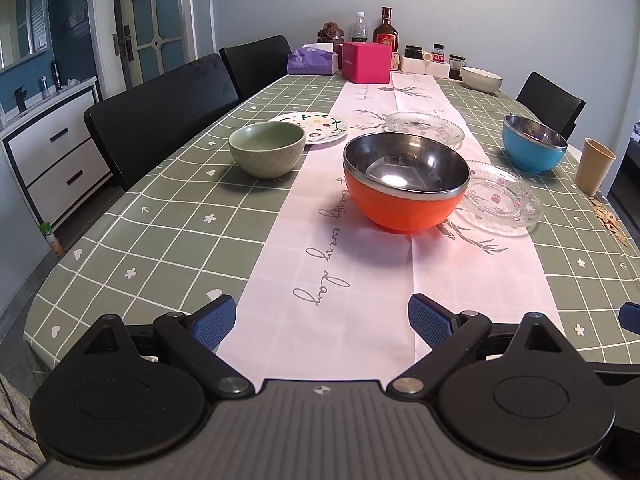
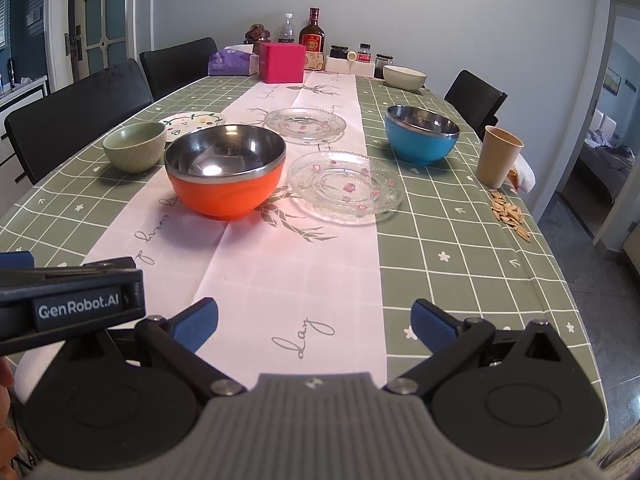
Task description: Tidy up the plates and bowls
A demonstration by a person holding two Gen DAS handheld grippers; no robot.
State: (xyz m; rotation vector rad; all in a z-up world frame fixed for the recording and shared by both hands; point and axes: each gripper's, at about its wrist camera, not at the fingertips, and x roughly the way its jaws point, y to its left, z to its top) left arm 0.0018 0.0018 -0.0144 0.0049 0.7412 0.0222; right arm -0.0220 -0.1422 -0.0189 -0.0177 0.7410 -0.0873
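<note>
Both tongs hover low over the near end of the surface point(image 1: 168, 216), side by side, each spread wide with nothing between the blue pads. Left tongs point(image 1: 322, 322) point along the pale pink runner point(image 1: 360, 276); right tongs point(image 2: 314, 322) likewise, with the left unit's black body just beside them at the frame's left edge.

Surface: long, covered in green grid-pattern cloth with small white hearts and flowers, runner down the middle with grey script and deer prints.

Dishes, near to far:
- Orange bowl point(image 1: 404, 184), steel-lined, shiny interior, upright on the runner, nearest the tongs.
- Clear glass plate point(image 1: 504, 200) with pink flower motifs, just beside the orange bowl on its right; rims look close, contact unclear.
- Green ceramic bowl point(image 1: 267, 150), matte, ribbed outside, upright on the green cloth left of the runner.
- White plate point(image 1: 316, 126) with painted vine and dots, directly behind the green bowl, partly hidden by it.
- Second clear glass plate point(image 1: 424, 126), same flower pattern, farther along the runner.
- Blue bowl point(image 1: 534, 144), steel-lined, upright toward the right edge.
- Cream bowl point(image 1: 482, 79) at the far end, near the jars.

Other items: tan cup point(image 2: 498, 156) near the right edge, scattered seeds point(image 2: 510, 214) in front of it. Far end holds a pink box point(image 1: 368, 62), purple tissue pack point(image 1: 312, 62) and bottles point(image 1: 385, 30). Black chairs point(image 1: 160, 114) along the left side.
</note>
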